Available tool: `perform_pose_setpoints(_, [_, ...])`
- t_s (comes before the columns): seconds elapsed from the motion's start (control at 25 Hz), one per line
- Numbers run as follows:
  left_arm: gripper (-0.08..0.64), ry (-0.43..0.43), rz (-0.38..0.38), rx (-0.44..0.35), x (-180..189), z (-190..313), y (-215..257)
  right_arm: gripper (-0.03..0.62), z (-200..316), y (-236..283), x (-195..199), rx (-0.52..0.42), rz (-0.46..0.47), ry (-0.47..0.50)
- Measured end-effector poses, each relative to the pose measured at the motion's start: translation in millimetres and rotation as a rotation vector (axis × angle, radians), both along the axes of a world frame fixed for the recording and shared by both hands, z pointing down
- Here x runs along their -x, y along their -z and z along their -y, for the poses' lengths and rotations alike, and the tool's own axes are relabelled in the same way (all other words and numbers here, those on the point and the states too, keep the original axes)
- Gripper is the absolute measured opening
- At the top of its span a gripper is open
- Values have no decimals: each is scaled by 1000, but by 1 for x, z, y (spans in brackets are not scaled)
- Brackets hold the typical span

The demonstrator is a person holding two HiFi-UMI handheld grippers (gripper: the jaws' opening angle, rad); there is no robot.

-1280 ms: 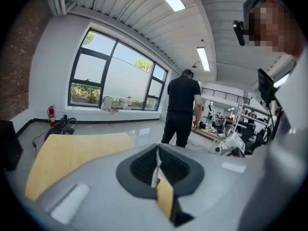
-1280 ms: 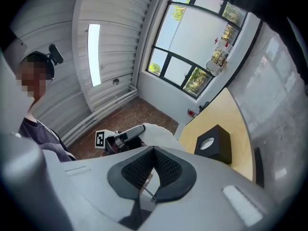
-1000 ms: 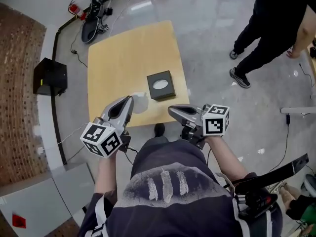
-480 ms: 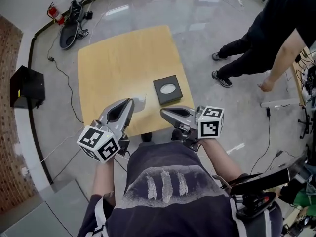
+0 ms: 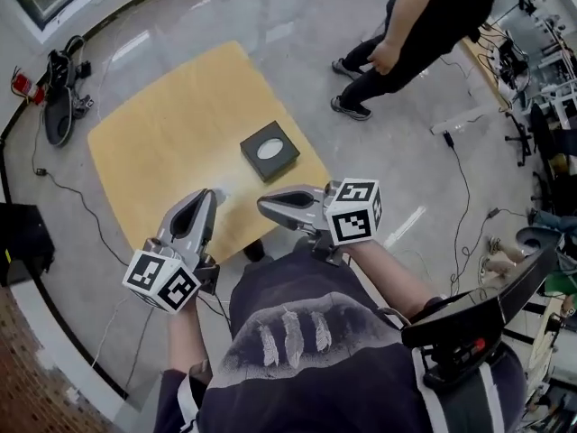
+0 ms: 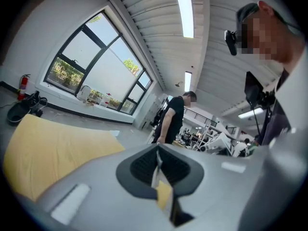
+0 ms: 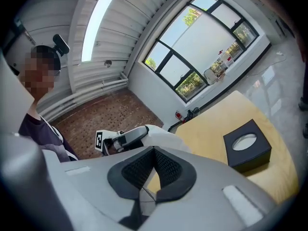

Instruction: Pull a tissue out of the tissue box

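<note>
The dark tissue box (image 5: 269, 151) with its oval opening stands near the front edge of the yellow table (image 5: 162, 133); it also shows in the right gripper view as the box (image 7: 247, 146). My left gripper (image 5: 212, 194) hovers over the table's front edge, left of the box, shut on a white tissue (image 5: 227, 186). The right gripper view shows that left gripper (image 7: 144, 129) with the tissue (image 7: 163, 136) bunched at its tip. A thin white strip of the tissue (image 6: 156, 170) sits between the left gripper's (image 6: 158, 146) jaws. My right gripper (image 5: 261, 207) is shut and empty, near the box's front; its jaws (image 7: 154, 149) meet.
A person in black (image 5: 406, 34) stands on the floor beyond the table's far right corner, also visible as the person (image 6: 171, 119). Cables and gear (image 5: 59, 106) lie at the far left, a black case (image 5: 18, 242) on the floor at left, and black equipment (image 5: 469, 318) beside me.
The view has swung, so the table sits turned and further left. Both grippers have drifted left with it, the left still holding the tissue. The person in black has walked along the far side.
</note>
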State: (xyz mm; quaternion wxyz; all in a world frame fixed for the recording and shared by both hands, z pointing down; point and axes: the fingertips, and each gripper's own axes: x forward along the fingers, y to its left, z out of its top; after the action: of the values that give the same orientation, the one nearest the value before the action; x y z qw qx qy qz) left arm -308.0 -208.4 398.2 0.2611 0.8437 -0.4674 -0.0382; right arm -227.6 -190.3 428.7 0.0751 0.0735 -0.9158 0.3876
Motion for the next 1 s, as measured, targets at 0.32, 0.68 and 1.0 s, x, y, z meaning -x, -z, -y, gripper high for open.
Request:
perform_pose_setpoints(0.32, [3,-43,24,-26,-29,-15,-2,-3,-16,-9,-29,-13,34,-51])
perform_pose_setpoints(0.68, [3,-59,90,-28,-92,-29,7,-3,-33,-5,-94,-31,103,-60])
perform_pose_setpoints(1.0, [3,-64,117,-13,-118,-48,2,-3,-57,-15,-119,-80,94,-43])
